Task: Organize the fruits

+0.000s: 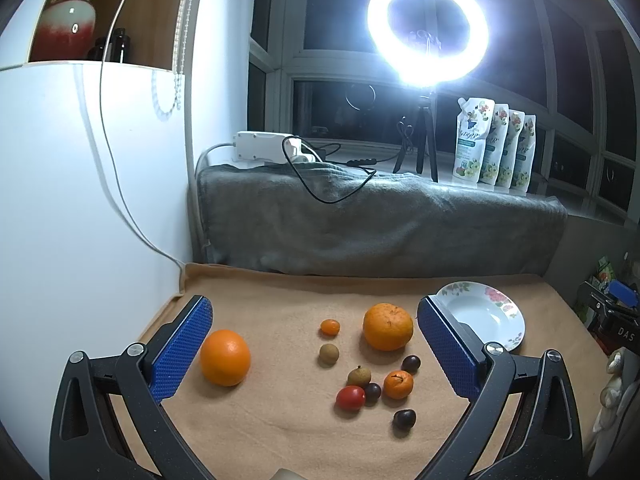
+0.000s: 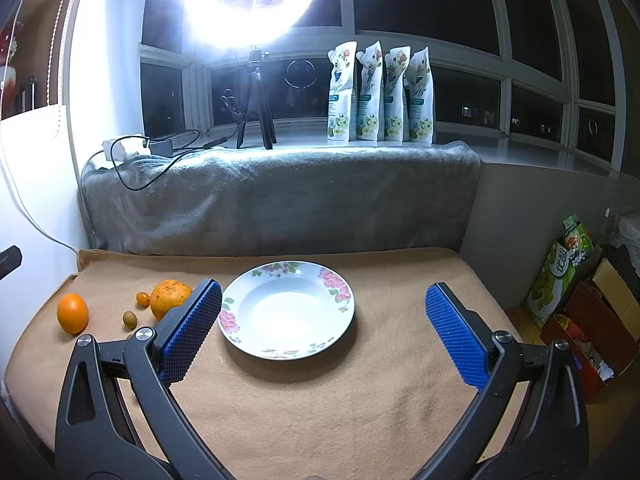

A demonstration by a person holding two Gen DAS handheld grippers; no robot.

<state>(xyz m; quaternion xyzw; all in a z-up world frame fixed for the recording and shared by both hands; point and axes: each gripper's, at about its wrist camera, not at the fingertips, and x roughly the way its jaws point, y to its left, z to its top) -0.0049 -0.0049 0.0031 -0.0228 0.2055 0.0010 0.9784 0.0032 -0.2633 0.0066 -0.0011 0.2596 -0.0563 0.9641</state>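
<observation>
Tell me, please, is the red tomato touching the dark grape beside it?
Touching, as far as the left wrist view shows: the red tomato and the dark grape meet with no strip of blanket visible between them.

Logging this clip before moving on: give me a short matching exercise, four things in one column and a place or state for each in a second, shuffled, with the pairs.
Things:
1. White floral-rimmed ceramic plate
2. Smooth round orange
3. Small red tomato
4. Left gripper

Places or states:
A. Touching a dark round fruit
B. Open, holding nothing
C. Empty, on the tan cloth
D. Alone, beside the blue pad at picture-left in the left wrist view

Pairs: 1-C, 2-D, 3-A, 4-B
</observation>
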